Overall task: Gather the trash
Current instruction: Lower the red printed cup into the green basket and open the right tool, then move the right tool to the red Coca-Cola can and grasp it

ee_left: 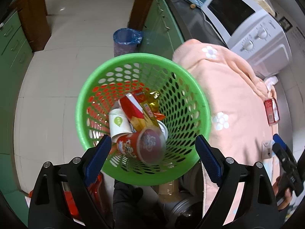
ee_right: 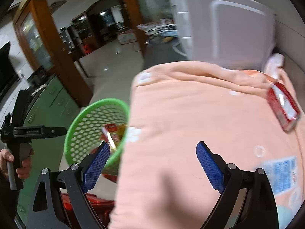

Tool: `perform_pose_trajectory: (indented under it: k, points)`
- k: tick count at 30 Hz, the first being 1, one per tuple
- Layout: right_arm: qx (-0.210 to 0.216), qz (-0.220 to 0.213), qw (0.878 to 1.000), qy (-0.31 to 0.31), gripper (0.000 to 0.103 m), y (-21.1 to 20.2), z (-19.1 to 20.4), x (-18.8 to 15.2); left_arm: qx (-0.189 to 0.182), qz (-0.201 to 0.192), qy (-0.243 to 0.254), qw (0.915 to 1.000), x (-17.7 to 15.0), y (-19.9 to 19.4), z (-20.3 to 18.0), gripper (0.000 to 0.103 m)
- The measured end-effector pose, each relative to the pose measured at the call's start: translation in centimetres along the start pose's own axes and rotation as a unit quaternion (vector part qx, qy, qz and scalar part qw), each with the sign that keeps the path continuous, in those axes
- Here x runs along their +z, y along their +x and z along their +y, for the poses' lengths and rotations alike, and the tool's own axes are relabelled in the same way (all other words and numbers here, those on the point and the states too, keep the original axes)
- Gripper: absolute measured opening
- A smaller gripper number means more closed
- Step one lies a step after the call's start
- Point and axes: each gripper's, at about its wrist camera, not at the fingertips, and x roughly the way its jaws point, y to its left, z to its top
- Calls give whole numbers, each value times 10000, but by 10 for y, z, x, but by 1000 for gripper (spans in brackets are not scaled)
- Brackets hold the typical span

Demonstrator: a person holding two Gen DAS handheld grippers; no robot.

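Step in hand: you look to be between items; a red snack cup with a cartoon print (ee_left: pixel 141 146) lies in the green perforated plastic basket (ee_left: pixel 106 70) on top of the other rubbish, and neither tool carries anything.
Left tongs (ee_left: pixel 153 159): wide apart, blue ribbed pads empty, pointing down into the basket mouth.
Right tongs (ee_right: pixel 153 167): also wide apart and empty, hanging over the peach fleece cloth with white flowers (ee_right: pixel 190 114).
What is already in: a white paper cup with a green leaf mark (ee_left: pixel 118 124), a red and white carton and yellow wrappers, all piled toward the basket's bottom.
Next target, as I judge it: the flat red and white packet (ee_right: pixel 284 106) lying on the peach cloth, up and to the right of your right tongs, well apart from them.
A second candidate: the pale packet with blue print (ee_right: pixel 280 175), just beside the right pad of your right tongs, near the picture's edge.
Where the basket is from the right side: to the left of the right tongs, its rim against the cloth's edge.
Next move calls for: swing your right tongs over the red packet, bring the pads down on either side of its narrow width, and close without pinching the cloth.
Watch: the fleece is soft and may bunch into the grip.
Backdrop: a white microwave oven (ee_left: pixel 247 21) stands behind the cloth.
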Motion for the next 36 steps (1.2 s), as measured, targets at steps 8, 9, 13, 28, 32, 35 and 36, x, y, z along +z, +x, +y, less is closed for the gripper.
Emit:
perform_pose_trajectory:
  k: [8, 9, 13, 28, 32, 35, 36]
  points:
    - [-715, -49, 9974, 79, 89, -17, -67, 7, -2, 100, 244, 9997, 1, 7, -24, 88]
    - [-807, -52, 9967, 84, 89, -18, -76, 10, 3, 111, 267, 9996, 1, 8, -26, 88]
    - [-1161, -17, 9932, 95, 89, -22, -116, 24, 21, 162, 344, 9993, 1, 11, -34, 88]
    - [-1943, 518, 9794, 183, 89, 14, -222, 74, -36, 330, 823, 9961, 4, 27, -68, 88]
    - [-1963, 703, 9780, 46, 89, 31, -229, 81, -89, 349, 942, 9949, 5, 31, -78, 88]
    - [-2021, 851, 9756, -45, 89, 43, -234, 85, -83, 380, 997, 9943, 5, 35, -83, 88]
    - [-2040, 893, 9749, -75, 89, 47, -235, 86, -86, 392, 1019, 9940, 5, 36, -85, 88]
